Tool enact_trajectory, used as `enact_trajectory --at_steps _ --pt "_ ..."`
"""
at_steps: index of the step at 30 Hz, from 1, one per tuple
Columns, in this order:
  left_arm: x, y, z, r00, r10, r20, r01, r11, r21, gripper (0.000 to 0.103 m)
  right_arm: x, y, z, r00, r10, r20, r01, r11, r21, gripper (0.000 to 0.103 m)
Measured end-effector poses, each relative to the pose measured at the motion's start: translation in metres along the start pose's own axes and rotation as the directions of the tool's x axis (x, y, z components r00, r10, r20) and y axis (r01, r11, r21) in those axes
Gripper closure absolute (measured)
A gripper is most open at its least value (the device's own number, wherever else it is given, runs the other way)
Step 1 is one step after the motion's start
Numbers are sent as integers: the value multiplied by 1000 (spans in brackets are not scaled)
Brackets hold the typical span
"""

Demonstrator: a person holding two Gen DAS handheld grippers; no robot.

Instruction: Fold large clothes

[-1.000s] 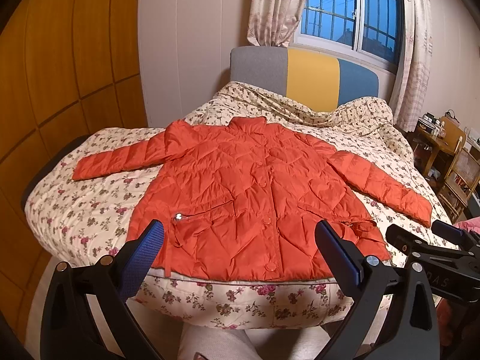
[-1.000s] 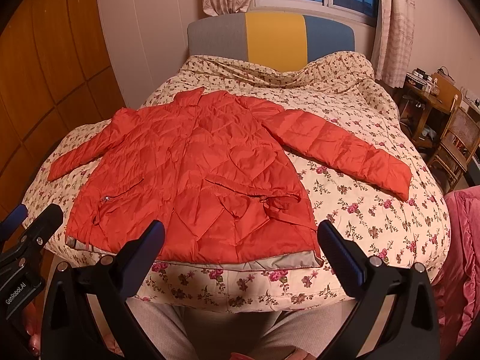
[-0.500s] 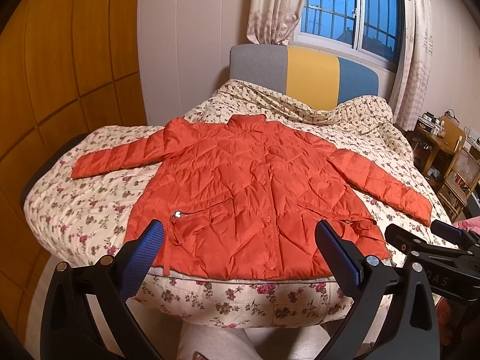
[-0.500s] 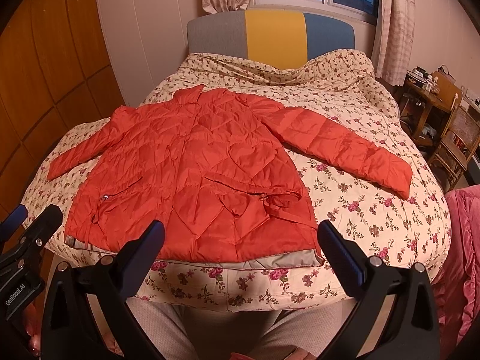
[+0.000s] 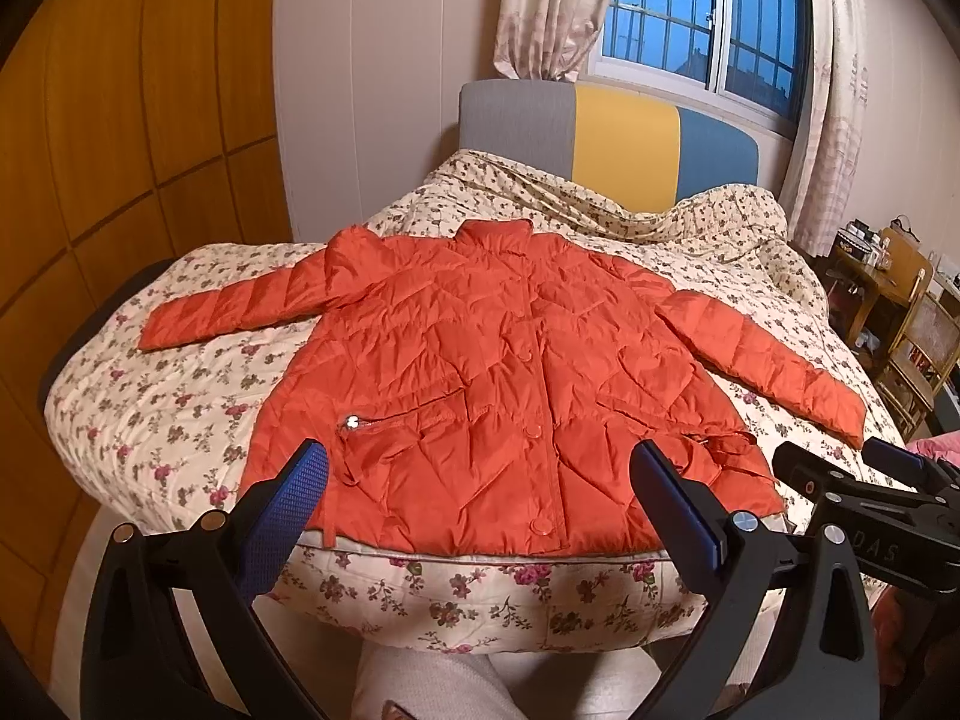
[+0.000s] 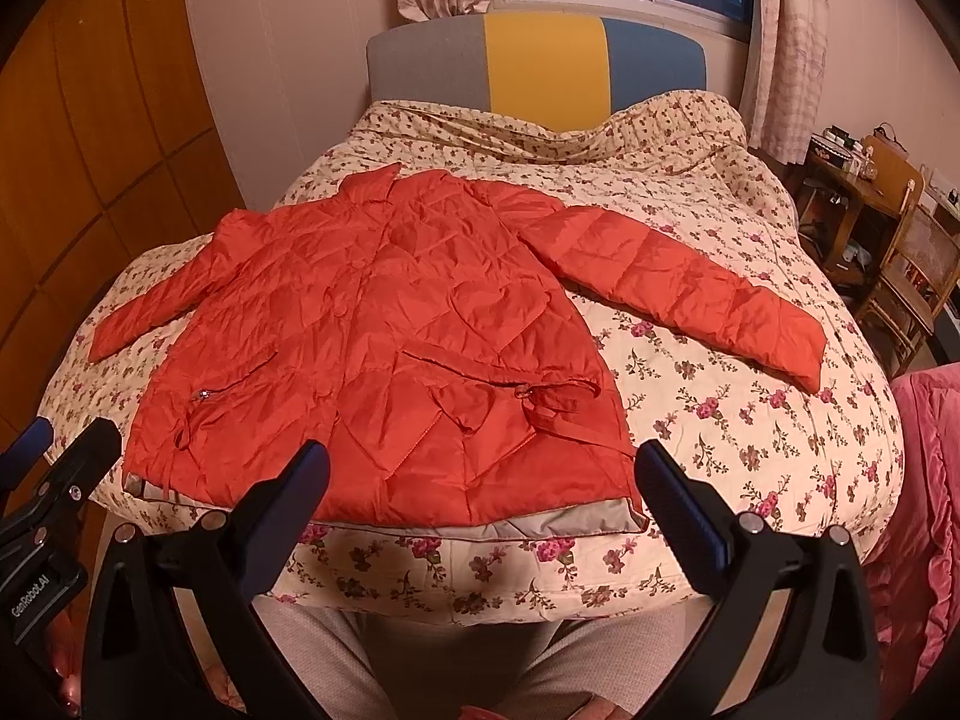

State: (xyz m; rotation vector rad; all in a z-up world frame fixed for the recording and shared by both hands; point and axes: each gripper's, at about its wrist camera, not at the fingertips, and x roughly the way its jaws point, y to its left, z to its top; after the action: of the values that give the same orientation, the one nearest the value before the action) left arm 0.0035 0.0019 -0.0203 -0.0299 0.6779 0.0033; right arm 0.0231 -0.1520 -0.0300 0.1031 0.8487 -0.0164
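An orange quilted jacket lies flat and face up on the flowered bed, collar toward the headboard, both sleeves spread out to the sides; it also shows in the right wrist view. Its hem lies at the bed's near edge. My left gripper is open and empty, held just before the hem. My right gripper is open and empty, held before the hem's right corner. Each gripper shows at the edge of the other's view.
The bed has a flowered quilt and a grey, yellow and blue headboard. A wooden wardrobe stands to the left. A wooden desk and chair stand to the right. A pink cover lies at the right edge.
Both views have shifted slightly, so the jacket sits a little higher in them. The jacket has not moved and both grippers stay open.
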Motion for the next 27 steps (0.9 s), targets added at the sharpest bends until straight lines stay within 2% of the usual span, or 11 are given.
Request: enact_trajectory --at_steps 6,10,13,15,17,20,23,26,27 --pt "9 3 2 1000 -4 -21 4 1000 -3 3 10 -1 3 1000 -5 -9 5 1000 -6 2" --pt "24 8 4 997 -54 -56 53 999 -13 3 27 -8 7 1000 -9 -8 9 1000 0 2" --pt "38 14 3 993 -91 -71 89 995 -38 3 50 -22 10 1000 19 -24 -18 999 39 2" --pt "47 20 1 992 -106 -65 102 993 -60 3 65 -35 12 999 46 -5 -46 997 67 2" --pt "60 27 1 993 -96 -70 90 993 -82 3 81 -51 13 995 94 17 -95 990 107 2" --pt "85 35 3 992 -73 -105 65 995 -80 3 110 -79 15 991 134 -6 -129 970 204 2" --pt "111 41 4 993 -16 -117 10 999 -54 3 144 -111 18 995 65 -71 -42 957 288 2" --pt "138 47 7 990 66 -128 -68 998 -15 3 163 -142 19 997 36 -62 -9 922 387 2" --pt "148 50 10 991 56 -123 -59 998 -17 3 169 -155 20 998 28 -48 -5 906 424 2"
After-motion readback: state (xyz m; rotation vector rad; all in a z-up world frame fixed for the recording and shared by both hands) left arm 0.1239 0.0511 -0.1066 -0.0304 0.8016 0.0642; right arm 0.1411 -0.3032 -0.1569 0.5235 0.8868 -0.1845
